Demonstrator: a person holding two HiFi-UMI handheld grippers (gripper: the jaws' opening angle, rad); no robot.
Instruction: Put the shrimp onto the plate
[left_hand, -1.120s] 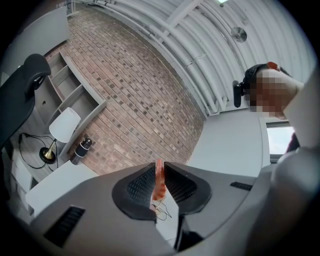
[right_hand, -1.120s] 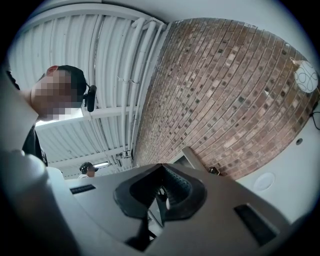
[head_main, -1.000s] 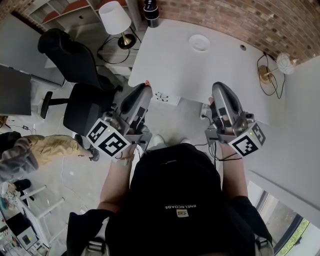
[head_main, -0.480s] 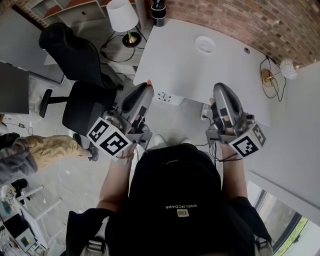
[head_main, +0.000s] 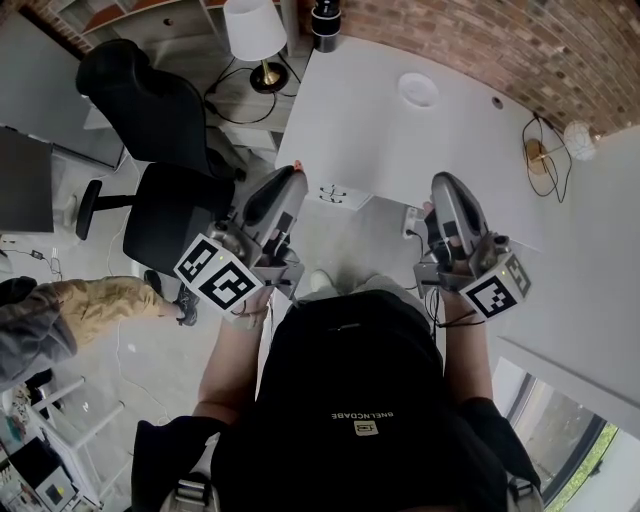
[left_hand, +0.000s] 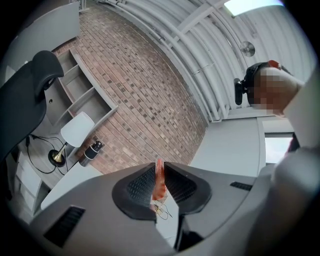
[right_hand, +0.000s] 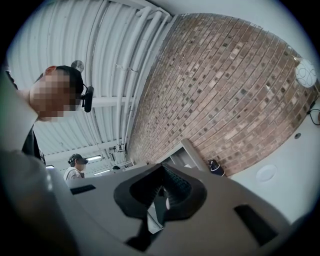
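Left gripper view shows my left gripper (left_hand: 159, 169) closed on the shrimp (left_hand: 159, 184), which stands upright between the jaws. In the head view it is at the near edge of the counter (head_main: 400, 160), well apart from the plate (head_main: 418, 89). My right gripper (right_hand: 162, 172) is closed with nothing in it.

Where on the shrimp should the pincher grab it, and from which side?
Across its middle, coming at the two flat sides. The left gripper is shut on the shrimp just so: the slim orange body stands edge-on between the pads, one end poking past the tips. That probably stops it slipping.
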